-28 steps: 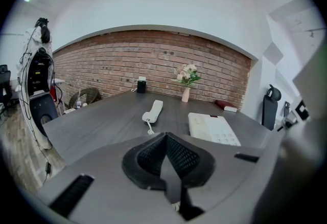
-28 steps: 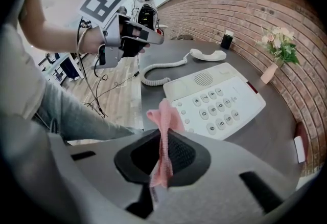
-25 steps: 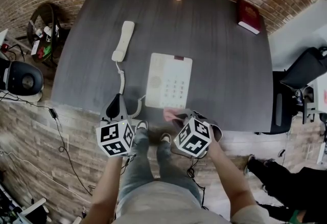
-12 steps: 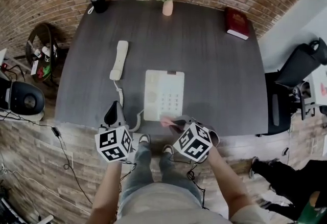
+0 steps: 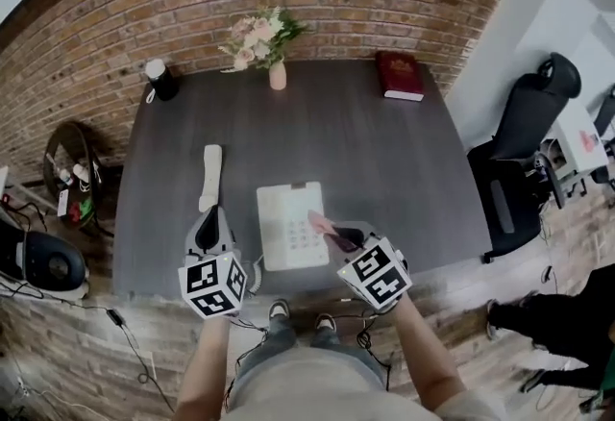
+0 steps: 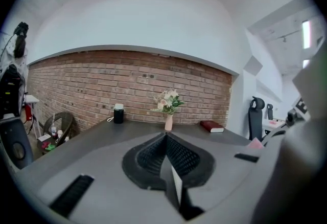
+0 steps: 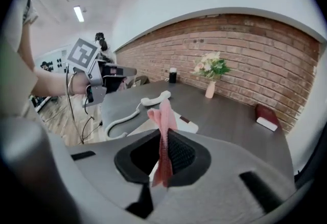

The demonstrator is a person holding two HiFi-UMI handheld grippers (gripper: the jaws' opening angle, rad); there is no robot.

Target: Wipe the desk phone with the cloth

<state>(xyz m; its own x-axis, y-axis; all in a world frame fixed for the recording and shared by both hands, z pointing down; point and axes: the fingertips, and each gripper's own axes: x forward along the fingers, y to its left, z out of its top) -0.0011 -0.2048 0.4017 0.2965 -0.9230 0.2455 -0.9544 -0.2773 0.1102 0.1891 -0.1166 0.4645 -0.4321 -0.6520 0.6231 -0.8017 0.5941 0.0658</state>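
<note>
The white desk phone base (image 5: 288, 222) lies near the front edge of the dark table (image 5: 384, 160). Its handset (image 5: 209, 177) rests off the base to the left, joined by a coiled cord. My right gripper (image 5: 338, 235) hovers over the base's near right corner, shut on a pink cloth (image 5: 320, 221). In the right gripper view the cloth (image 7: 163, 115) sticks up from the closed jaws, with the base (image 7: 185, 125) and handset (image 7: 156, 97) beyond. My left gripper (image 5: 206, 229) hangs left of the base, near the cord. In its own view that left gripper (image 6: 165, 141) is shut and holds nothing.
At the table's far edge stand a vase of flowers (image 5: 277, 73), a red book (image 5: 398, 75) and a black cylinder (image 5: 159, 80). A black office chair (image 5: 524, 136) stands right of the table. A round dark device (image 5: 43, 263) and cables lie on the floor at left.
The head view has pulled back and now shows the whole table and brick wall. Both grippers have moved forward over the table's front edge, the right one carrying the cloth above the phone base.
</note>
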